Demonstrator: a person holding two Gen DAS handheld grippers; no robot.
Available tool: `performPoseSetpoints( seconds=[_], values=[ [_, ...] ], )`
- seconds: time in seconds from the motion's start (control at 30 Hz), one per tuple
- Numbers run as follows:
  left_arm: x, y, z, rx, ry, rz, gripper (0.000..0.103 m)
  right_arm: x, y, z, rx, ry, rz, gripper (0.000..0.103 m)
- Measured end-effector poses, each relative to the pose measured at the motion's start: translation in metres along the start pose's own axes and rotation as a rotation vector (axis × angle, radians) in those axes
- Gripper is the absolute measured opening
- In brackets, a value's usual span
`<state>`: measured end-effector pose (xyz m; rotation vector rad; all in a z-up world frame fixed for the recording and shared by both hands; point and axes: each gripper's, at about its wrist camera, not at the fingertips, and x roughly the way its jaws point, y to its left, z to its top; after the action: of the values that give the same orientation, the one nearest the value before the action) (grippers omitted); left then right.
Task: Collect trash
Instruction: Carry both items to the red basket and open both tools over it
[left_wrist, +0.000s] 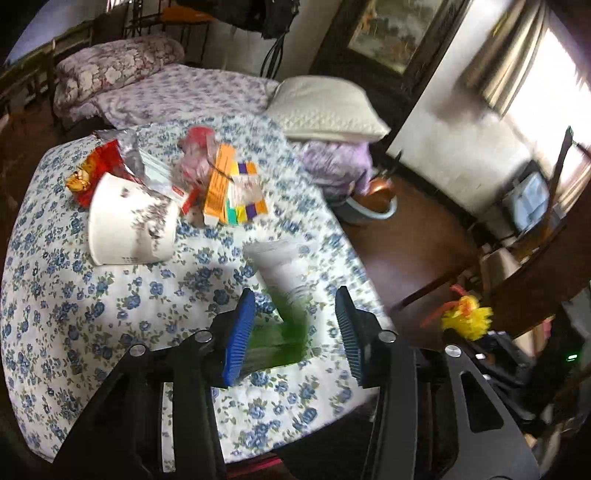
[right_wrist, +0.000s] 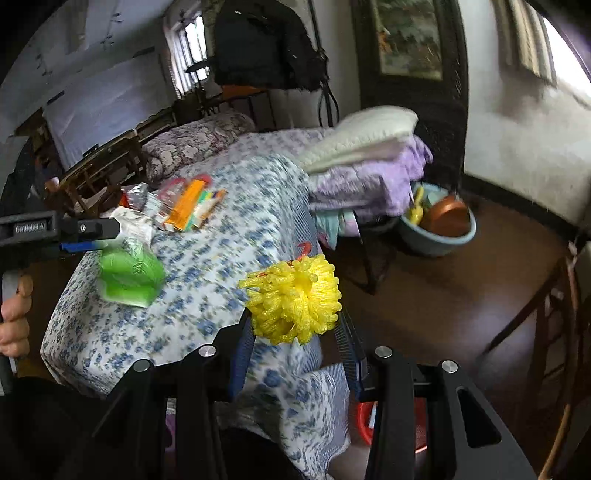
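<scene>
Blue-padded fingers (left_wrist: 236, 332) of the left gripper (left_wrist: 295, 332) fill the bottom of the left wrist view, spread wide with a green-and-white packet (left_wrist: 284, 314) lying between them on the floral bedspread (left_wrist: 74, 314); the packet is blurred, and it seems to touch the left pad only, so nothing is pinched. Up and left of it, a white paper bowl (left_wrist: 129, 225) lies on its side. Behind the bowl, in the upper left of the frame, sits a red and silver snack bag (left_wrist: 107, 162), then a pink plastic bag (left_wrist: 199, 155), then an orange box (left_wrist: 221, 184) on a stack of colourful flat packs (left_wrist: 247, 195). A white pillow (left_wrist: 325, 110) rests at upper centre, over a purple bundle (left_wrist: 336, 166). At the lower right, a yellow mesh ball (left_wrist: 467, 314) shows past the bed's edge.

From the right wrist view, a hand (right_wrist: 14, 314) at the far left holds the left gripper's (right_wrist: 85, 240) handle, its blue tip just above the green packet (right_wrist: 129, 273) on the bedspread (right_wrist: 203, 295). The trash pile (right_wrist: 181, 206) lies further back, upper left of centre. At centre, the right gripper (right_wrist: 295, 343) clamps the yellow mesh ball (right_wrist: 293, 299) between its fingers, out over the bed's corner. To the right, a blue basin (right_wrist: 436, 236) with a brown bowl (right_wrist: 448, 216) in it stands on the dark floor (right_wrist: 443, 314). A red thing shows at the bottom, between the gripper's arms; I cannot tell what it is.
</scene>
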<state>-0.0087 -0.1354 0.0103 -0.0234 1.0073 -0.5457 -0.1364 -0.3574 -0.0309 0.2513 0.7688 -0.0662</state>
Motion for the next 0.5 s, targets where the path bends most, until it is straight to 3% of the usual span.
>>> performPoseSetpoints(
  seconds=[0.1,0.3,0.33,0.37,0.5],
  values=[
    [0.024,-0.006,-0.006,0.024,0.070,0.013,0.043,0.007,-0.002,-0.001,-0.003,0.012,0.022,0.042],
    [0.046,-0.012,-0.010,0.087,0.100,0.058,0.043,0.015,-0.003,-0.001,-0.006,0.022,0.056,0.042],
    [0.049,-0.014,-0.011,0.103,0.105,0.065,0.039,0.015,-0.003,-0.002,-0.005,0.021,0.057,0.042],
    [0.052,-0.016,-0.012,0.115,0.108,0.066,0.025,0.016,-0.002,-0.001,-0.006,0.022,0.057,0.042],
    [0.051,-0.019,-0.013,0.123,0.090,0.051,0.021,0.015,-0.004,-0.002,-0.006,0.024,0.057,0.042]
  ],
)
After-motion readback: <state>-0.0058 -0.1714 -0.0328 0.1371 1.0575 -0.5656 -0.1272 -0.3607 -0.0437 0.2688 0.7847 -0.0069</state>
